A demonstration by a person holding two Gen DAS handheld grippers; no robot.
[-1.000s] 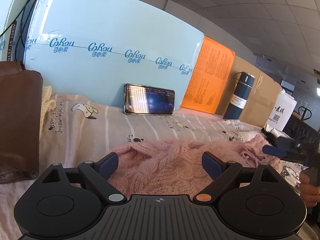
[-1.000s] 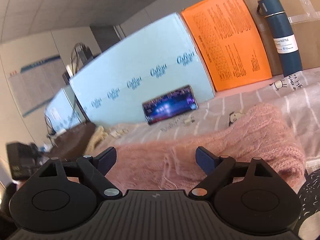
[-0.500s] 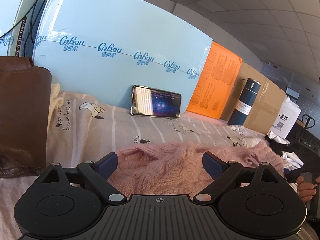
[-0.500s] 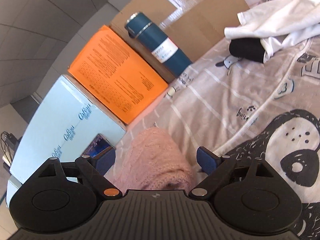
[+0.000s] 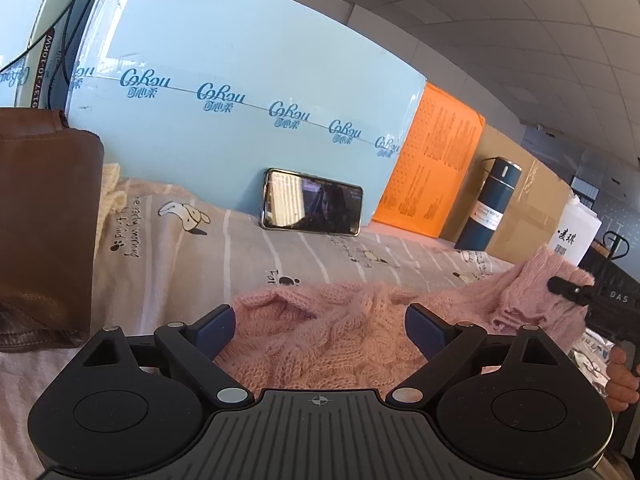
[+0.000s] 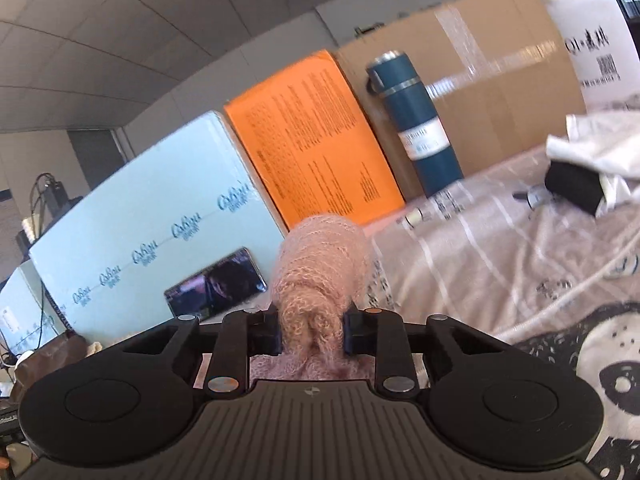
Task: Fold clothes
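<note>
The right tool is clamped on a bunched end of the pink knit sweater, which stands up in a fuzzy roll between its blue pads. In the left wrist view that gripped end is raised at the far right, above the printed bedsheet. The left tool has its jaws spread wide and grips nothing; the sweater's body lies on the sheet directly ahead, between its fingers. One sweater, one phone leaning on the pale blue box, one orange box, one dark blue flask, one brown cardboard box
</note>
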